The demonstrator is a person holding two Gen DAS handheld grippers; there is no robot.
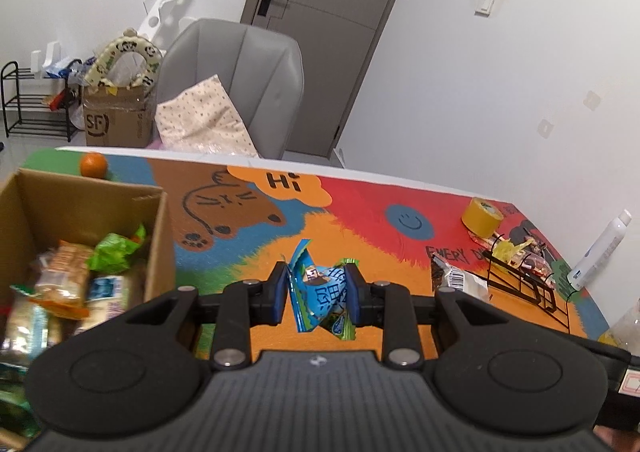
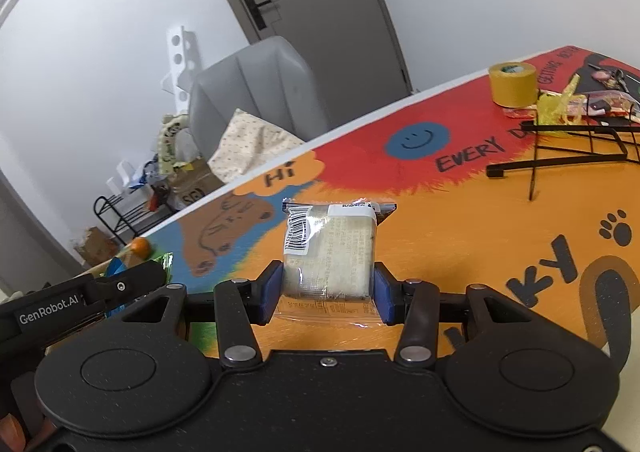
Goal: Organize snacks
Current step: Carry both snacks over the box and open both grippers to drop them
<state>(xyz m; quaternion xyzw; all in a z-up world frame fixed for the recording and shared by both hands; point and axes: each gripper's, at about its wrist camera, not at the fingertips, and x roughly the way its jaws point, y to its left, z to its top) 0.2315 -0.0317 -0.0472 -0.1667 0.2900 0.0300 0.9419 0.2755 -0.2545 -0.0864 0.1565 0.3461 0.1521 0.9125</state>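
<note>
My left gripper [image 1: 320, 294] is shut on a crumpled blue and green snack packet [image 1: 318, 294], held above the colourful table mat, just right of a cardboard box [image 1: 160, 236] holding several snack packs. My right gripper [image 2: 327, 288] is shut on a clear-wrapped pale cracker pack with a barcode [image 2: 330, 252], held above the orange part of the mat. The left gripper's side [image 2: 80, 300] shows at the left of the right wrist view. The cracker pack and right gripper also show in the left wrist view [image 1: 456, 278].
A black wire rack [image 2: 580, 152] with yellow and red wrapped snacks stands at the right, behind it a yellow tape roll [image 2: 512, 82]. An orange [image 1: 93, 165] lies behind the box. A white bottle [image 1: 600, 252] stands at the table's right edge. A grey chair [image 1: 240, 80] is beyond the table.
</note>
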